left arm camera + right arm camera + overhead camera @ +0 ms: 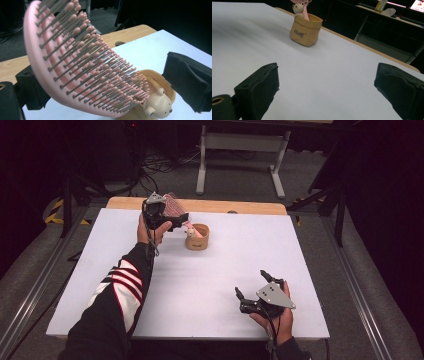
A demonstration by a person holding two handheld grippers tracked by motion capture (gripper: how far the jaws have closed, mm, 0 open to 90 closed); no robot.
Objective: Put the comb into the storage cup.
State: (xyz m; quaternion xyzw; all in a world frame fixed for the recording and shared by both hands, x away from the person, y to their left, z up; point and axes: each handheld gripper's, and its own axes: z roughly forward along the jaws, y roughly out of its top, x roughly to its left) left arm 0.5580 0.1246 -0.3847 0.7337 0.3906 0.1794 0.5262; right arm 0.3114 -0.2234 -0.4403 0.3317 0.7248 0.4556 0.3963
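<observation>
A pink hairbrush (82, 65) with grey, pink-tipped bristles stands handle-down in a tan pot (166, 86) that has a small bear figure (156, 105) on its rim. My left gripper (110, 82) is open around the brush head. The brush's back lies close by the left jaw and the right jaw stands well apart from it. In the high view the left gripper (175, 220) is at the far left of the table, next to the pot (197, 240) and the brush (172, 202). My right gripper (251, 283) rests open near the front right, nothing between its jaws (324, 82). It looks toward the pot (305, 31).
A white sheet (225, 265) covers the table, with a wooden strip (240, 207) along the far edge. Beyond it stand a white metal frame (240, 150) and cables (155, 167) on the grey floor. Dark stands flank both sides.
</observation>
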